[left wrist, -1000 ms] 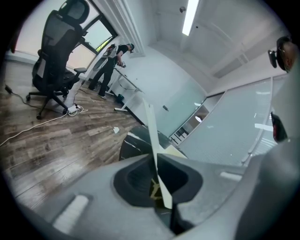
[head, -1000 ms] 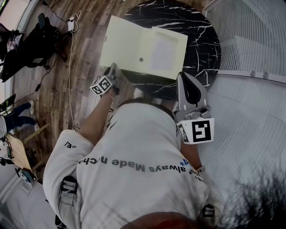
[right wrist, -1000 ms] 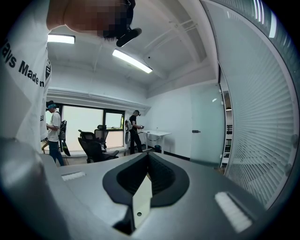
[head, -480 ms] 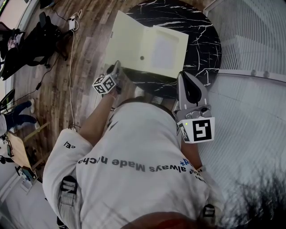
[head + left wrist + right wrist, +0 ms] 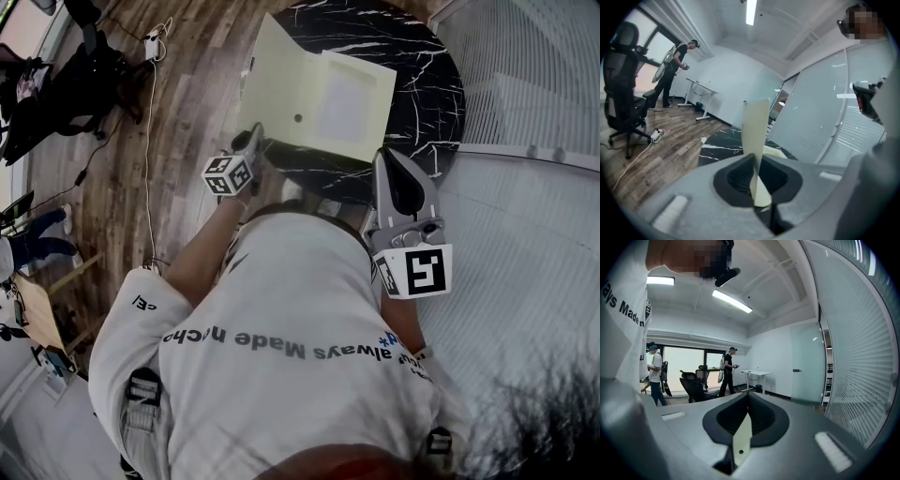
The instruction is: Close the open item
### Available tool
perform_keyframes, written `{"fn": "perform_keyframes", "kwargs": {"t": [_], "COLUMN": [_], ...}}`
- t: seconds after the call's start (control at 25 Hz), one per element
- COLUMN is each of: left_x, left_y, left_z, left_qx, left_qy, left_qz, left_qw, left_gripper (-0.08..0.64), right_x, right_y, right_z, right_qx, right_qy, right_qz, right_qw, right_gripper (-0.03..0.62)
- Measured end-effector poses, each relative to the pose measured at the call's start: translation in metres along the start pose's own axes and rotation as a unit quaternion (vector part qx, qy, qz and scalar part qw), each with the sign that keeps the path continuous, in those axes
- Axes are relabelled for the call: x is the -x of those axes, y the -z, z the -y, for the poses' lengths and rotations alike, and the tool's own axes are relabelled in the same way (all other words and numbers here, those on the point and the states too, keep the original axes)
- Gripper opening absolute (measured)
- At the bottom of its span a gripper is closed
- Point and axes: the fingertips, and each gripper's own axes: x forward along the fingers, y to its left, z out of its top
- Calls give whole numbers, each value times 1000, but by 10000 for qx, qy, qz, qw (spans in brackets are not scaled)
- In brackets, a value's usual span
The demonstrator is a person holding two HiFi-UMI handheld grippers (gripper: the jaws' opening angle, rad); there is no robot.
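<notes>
floor [image 5: 178, 103]: wood, left of the table; cable runs to a power strip [image 5: 151, 47]. Chair [image 5: 80, 84] at the far left, cut by the frame.
left gripper [image 5: 251, 148]: clamped on the cover's near edge. In its own view [image 5: 754, 161] the sheet sits between the pads, both touching it, while the jaws ease open.
cover [image 5: 267, 80]: the folder's left leaf, lifted off flat. It shows edge-on and near upright in the left gripper view [image 5: 756, 131]. It overhangs the table's left rim. Small dark dot [image 5: 297, 118] near the fold, can't tell what it is.
folder [image 5: 352, 103]: pale yellow, open, right leaf flat on the table with a paler rectangle inside. Back corner near the table's middle.
table [image 5: 427, 56]: round, black marble. Near rim hidden by the person's torso; top edge cut by the frame. Bare strip right of the folder.
right gripper [image 5: 403, 178]: at the near rim just below the folder's right corner, not touching it. Jaws clenched with nothing between them [image 5: 747, 397].
blinds [image 5: 525, 84]: partition close to the table's right rim, little room there.
</notes>
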Motion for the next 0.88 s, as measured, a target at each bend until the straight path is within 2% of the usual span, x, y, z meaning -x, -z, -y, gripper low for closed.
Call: {"fn": "perform_keyframes", "kwargs": {"t": [0.24, 0.64, 0.88], "left_x": [-6, -20, -31], "left_y": [3, 5, 16], "left_z": [27, 72, 96], "left_qx": [-1004, -1828, -2485], "left_qy": [-81, 207, 274], "left_qz": [-278, -501, -780], "left_qw": [9945, 9817, 9651], "left_gripper": [21, 26, 31], "right_x": [5, 13, 18], "right_y": [2, 3, 3], "right_z": [4, 16, 25], "right_qx": [-11, -43, -56], "right_qy": [27, 88, 126], "right_qz": [10, 1, -5], "right_qw": [10000, 10000, 9999], "right_gripper": [0, 0, 0]}}
